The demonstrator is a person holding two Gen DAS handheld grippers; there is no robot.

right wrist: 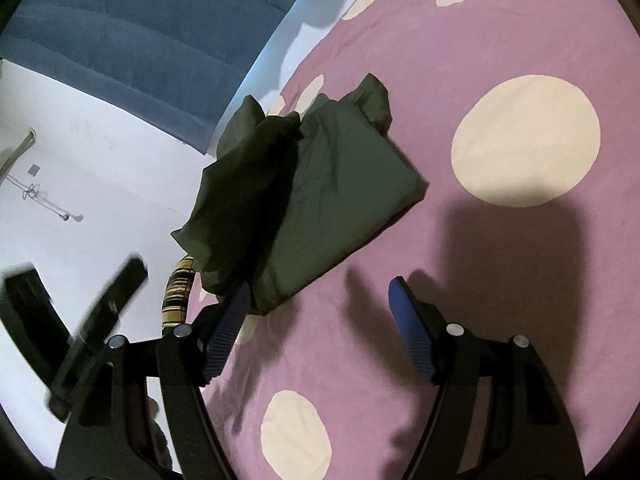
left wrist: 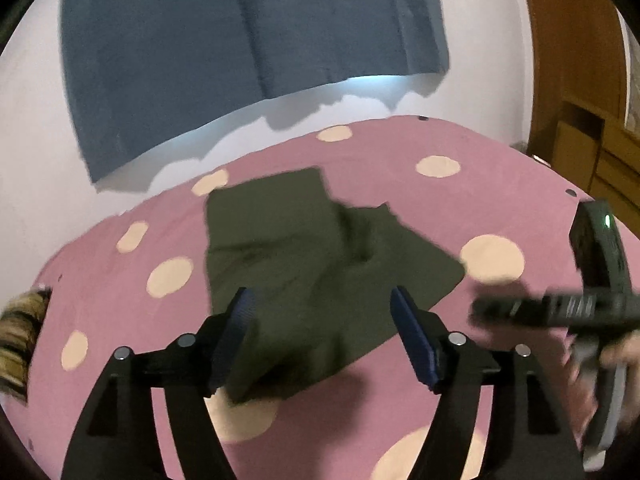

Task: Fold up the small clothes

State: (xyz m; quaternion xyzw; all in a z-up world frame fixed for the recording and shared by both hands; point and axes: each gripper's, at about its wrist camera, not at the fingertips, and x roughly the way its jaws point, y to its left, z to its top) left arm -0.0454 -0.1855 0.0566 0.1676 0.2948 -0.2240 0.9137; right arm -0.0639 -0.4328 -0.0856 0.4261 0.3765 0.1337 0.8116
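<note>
An olive green garment (left wrist: 304, 256) lies partly folded and rumpled on a pink cover with cream dots (left wrist: 400, 152). My left gripper (left wrist: 324, 320) hovers over its near edge with the jaws wide apart and the blue pads (left wrist: 240, 320) not pressing the cloth. In the right wrist view the garment (right wrist: 340, 192) has a loose flap (right wrist: 236, 192) standing up on its left side. My right gripper (right wrist: 320, 320) is open over bare pink cover just in front of the garment, nothing between its fingers. Each gripper shows blurred in the other's view: the right gripper (left wrist: 560, 308) and the left gripper (right wrist: 92, 320).
A blue fabric panel (left wrist: 240, 48) hangs on the white wall behind the bed. Wooden furniture (left wrist: 580, 100) stands at the right. A yellow and black striped cloth (right wrist: 178, 296) sits at the cover's left edge, beside the garment. The pink cover (right wrist: 480, 280) spreads to the right.
</note>
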